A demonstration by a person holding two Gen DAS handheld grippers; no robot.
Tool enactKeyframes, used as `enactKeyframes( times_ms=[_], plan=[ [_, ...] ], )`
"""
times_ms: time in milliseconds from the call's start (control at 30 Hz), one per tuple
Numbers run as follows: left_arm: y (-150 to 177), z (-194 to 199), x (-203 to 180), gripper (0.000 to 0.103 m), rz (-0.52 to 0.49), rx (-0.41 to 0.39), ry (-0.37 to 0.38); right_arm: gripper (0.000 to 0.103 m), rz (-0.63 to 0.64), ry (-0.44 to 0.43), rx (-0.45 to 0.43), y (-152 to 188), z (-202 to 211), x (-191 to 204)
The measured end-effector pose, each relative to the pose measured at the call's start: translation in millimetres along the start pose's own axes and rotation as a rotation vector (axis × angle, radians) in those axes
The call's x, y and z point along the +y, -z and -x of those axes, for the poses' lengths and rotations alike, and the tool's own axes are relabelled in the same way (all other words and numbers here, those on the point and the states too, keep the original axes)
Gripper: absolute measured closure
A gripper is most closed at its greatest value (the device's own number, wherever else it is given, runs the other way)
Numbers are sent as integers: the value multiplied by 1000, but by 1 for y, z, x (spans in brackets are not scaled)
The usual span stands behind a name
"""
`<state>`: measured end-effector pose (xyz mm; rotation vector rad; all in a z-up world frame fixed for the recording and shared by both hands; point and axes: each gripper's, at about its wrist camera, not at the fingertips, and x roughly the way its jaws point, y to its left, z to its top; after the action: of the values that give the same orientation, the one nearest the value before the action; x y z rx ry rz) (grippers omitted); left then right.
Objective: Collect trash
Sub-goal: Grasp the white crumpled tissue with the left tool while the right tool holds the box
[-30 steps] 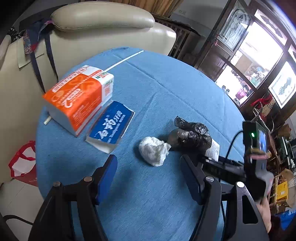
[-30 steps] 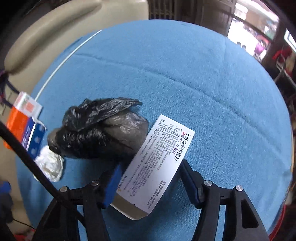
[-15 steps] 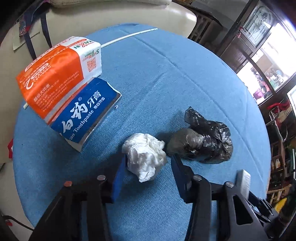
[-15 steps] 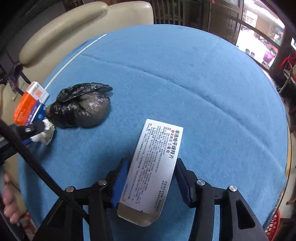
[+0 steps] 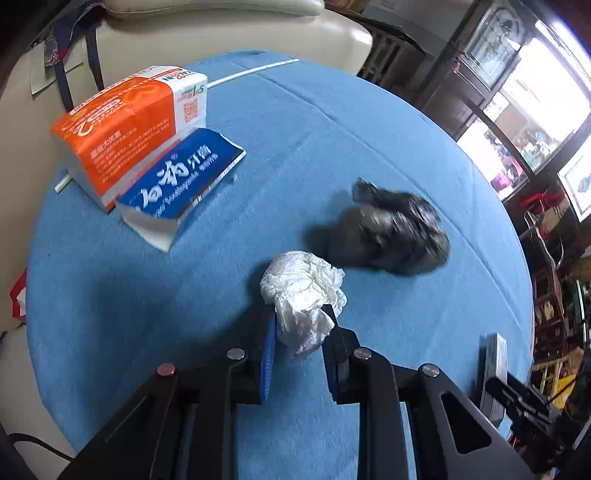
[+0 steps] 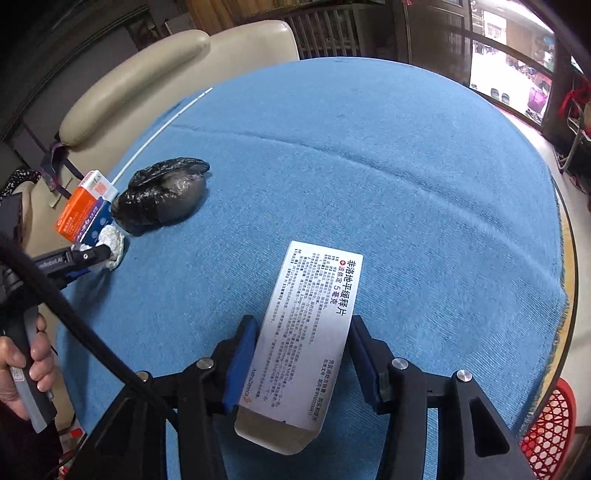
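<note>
My left gripper (image 5: 300,325) is shut on a crumpled white tissue (image 5: 304,295) just above the blue tablecloth (image 5: 332,129). A black plastic bag bundle (image 5: 395,232) lies just beyond it, blurred. My right gripper (image 6: 301,350) is shut on a white medicine box (image 6: 314,317) with printed text, held above the cloth. In the right wrist view the black bag (image 6: 162,197), the tissue (image 6: 112,242) and the left gripper (image 6: 92,256) show at the left. The medicine box (image 5: 493,373) also shows edge-on at the right of the left wrist view.
An orange tissue pack (image 5: 129,125) and a blue toothpaste box (image 5: 177,184) lie at the table's far left. A cream armchair (image 5: 221,33) stands behind. A white straw (image 5: 255,72) lies near the far edge. A red basket (image 6: 550,424) sits below the table at right.
My left gripper closed on the white tissue and lifted it slightly. My right gripper drew back from the black bag with the medicine box in it.
</note>
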<state>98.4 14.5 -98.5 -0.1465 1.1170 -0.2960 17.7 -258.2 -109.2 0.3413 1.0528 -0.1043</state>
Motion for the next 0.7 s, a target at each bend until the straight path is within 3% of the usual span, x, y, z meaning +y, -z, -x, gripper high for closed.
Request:
enactKeyframes(
  times_ms=[333, 467, 533, 600, 700],
  plan=[
    [68, 19, -58, 79, -196, 53, 30, 50, 6, -11, -27, 30, 17, -9],
    [83, 20, -75, 77, -257, 67, 1, 49, 11, -28, -42, 42, 25, -17],
    [86, 22, -80, 71, -278, 66, -2, 48, 5, -41, -52, 47, 28, -19],
    [88, 26, -86, 47, -281, 68, -13, 36, -7, -76, -59, 48, 28, -20],
    [90, 36, -83, 40, -278, 49, -12, 30, -43, -93, -68, 53, 33, -26]
  ],
)
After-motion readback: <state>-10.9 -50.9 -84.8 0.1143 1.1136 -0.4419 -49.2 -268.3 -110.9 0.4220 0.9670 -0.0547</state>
